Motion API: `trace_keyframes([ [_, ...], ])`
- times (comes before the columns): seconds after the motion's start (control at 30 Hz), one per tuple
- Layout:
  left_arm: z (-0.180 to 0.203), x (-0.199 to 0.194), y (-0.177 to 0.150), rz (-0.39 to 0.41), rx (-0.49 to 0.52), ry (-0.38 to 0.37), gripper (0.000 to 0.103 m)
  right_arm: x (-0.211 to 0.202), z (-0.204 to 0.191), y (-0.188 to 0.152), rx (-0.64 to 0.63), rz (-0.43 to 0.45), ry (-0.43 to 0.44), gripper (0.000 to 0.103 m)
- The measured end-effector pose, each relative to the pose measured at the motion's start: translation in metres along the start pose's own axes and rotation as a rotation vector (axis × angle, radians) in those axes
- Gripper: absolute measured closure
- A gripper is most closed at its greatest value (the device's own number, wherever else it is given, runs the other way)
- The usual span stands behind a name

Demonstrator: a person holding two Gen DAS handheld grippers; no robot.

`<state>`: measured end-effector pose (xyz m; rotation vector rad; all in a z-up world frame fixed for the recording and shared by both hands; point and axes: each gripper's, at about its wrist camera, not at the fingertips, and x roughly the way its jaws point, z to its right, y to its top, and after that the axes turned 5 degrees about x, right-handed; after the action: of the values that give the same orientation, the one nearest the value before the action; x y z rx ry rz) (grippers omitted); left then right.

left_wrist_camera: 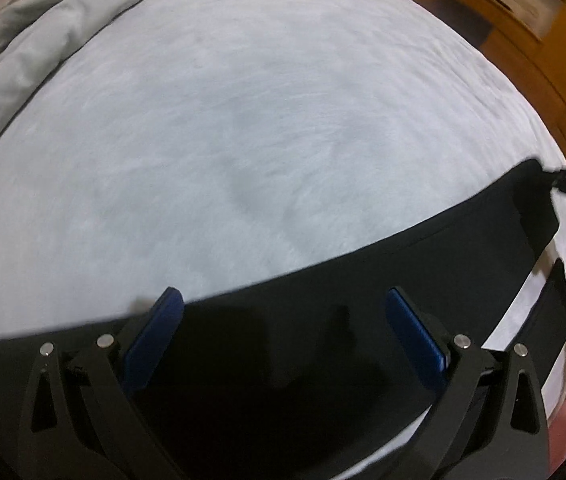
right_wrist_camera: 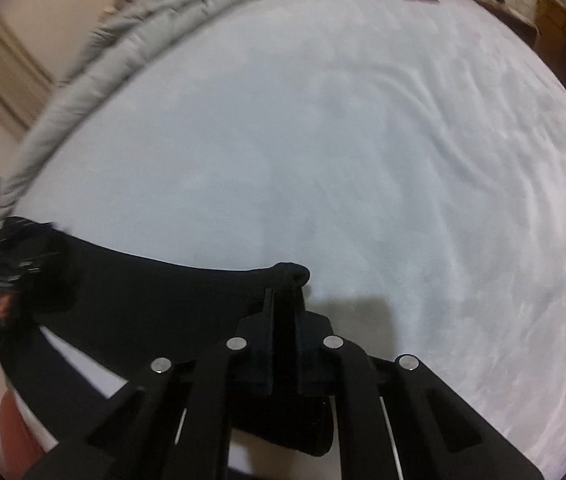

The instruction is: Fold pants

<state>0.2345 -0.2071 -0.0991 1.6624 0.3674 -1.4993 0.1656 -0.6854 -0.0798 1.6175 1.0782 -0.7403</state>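
In the left wrist view the black pants lie as a long band along the near edge of the white bed, their long axis running across the picture, with the left gripper spread wide above the cloth and pinching nothing. In the right wrist view the right gripper is pressed together on a bunched end of the pants, whose far end is blurred beside the other gripper at the left rim.
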Motion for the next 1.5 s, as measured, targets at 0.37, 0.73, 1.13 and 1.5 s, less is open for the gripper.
trace_keyframes([
  [0.37, 0.017, 0.035, 0.026, -0.046, 0.144, -0.237, 0.003, -0.029, 0.010, 0.003, 0.011, 0.100, 0.094, 0.096],
  [0.73, 0.033, 0.037, 0.021, -0.058, 0.270, -0.192, 0.057, -0.056, 0.006, 0.001, 0.009, 0.184, 0.164, 0.096],
  [1.13, 0.029, -0.007, 0.011, 0.062, 0.214, -0.162, 0.099, -0.080, 0.000, -0.012, 0.029, 0.256, 0.196, 0.096],
  [1.5, 0.100, -0.105, -0.084, 0.201, 0.289, 0.037, 0.099, -0.090, -0.014, -0.061, -0.001, 0.320, 0.060, 0.096],
])
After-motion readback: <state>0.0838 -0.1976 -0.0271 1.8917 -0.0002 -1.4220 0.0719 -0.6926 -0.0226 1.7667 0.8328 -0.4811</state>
